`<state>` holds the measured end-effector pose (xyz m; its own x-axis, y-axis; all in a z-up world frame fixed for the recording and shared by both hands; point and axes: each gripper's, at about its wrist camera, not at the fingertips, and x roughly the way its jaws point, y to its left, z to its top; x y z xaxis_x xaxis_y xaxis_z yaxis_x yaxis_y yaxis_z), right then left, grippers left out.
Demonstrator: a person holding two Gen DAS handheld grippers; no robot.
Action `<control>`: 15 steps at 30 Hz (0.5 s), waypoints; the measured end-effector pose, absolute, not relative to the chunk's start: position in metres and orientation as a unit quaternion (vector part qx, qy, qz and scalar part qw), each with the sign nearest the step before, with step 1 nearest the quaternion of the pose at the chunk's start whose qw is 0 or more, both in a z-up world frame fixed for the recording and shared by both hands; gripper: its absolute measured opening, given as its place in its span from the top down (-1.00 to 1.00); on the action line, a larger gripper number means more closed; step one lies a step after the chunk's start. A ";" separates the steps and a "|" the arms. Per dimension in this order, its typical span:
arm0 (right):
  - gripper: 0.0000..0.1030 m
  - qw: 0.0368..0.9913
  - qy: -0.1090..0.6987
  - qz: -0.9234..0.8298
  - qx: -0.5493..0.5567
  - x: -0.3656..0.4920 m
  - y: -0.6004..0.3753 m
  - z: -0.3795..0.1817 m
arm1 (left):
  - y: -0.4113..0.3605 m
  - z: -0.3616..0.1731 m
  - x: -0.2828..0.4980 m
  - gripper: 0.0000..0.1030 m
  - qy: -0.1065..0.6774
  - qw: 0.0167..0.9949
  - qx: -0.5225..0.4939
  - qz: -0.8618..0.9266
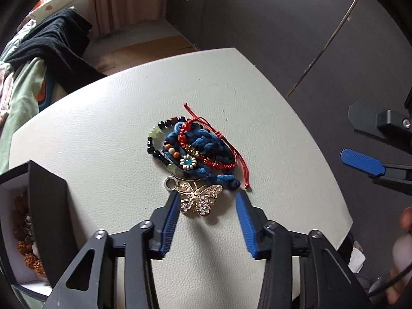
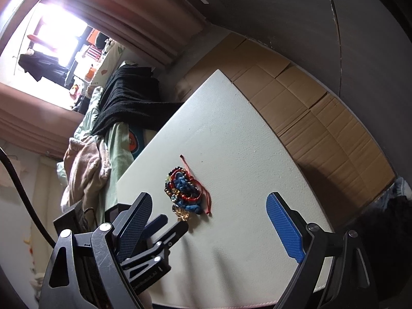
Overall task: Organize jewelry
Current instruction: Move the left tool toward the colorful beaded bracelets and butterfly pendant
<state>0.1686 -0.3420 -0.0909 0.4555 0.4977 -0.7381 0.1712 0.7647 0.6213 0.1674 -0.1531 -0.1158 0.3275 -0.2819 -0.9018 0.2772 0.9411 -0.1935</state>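
A pile of jewelry lies on the white table: a blue knotted cord, a red string bracelet, a black and green bead bracelet. A gold butterfly pendant lies at its near edge. My left gripper is open, its blue fingers on either side of the butterfly, low over the table. My right gripper is open and empty, off the table's right edge; it also shows in the left wrist view. The pile shows in the right wrist view.
A black box with a white lining holds brown beaded jewelry at the table's left front corner. Clothes and a black garment are heaped beyond the table's left edge. Cardboard covers the floor on the far side.
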 end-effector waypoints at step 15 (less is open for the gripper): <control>-0.76 0.784 0.531 0.103 0.304 0.181 -0.321 -0.105 | -0.130 -0.111 0.172 0.34 0.539 0.822 -0.012 -0.184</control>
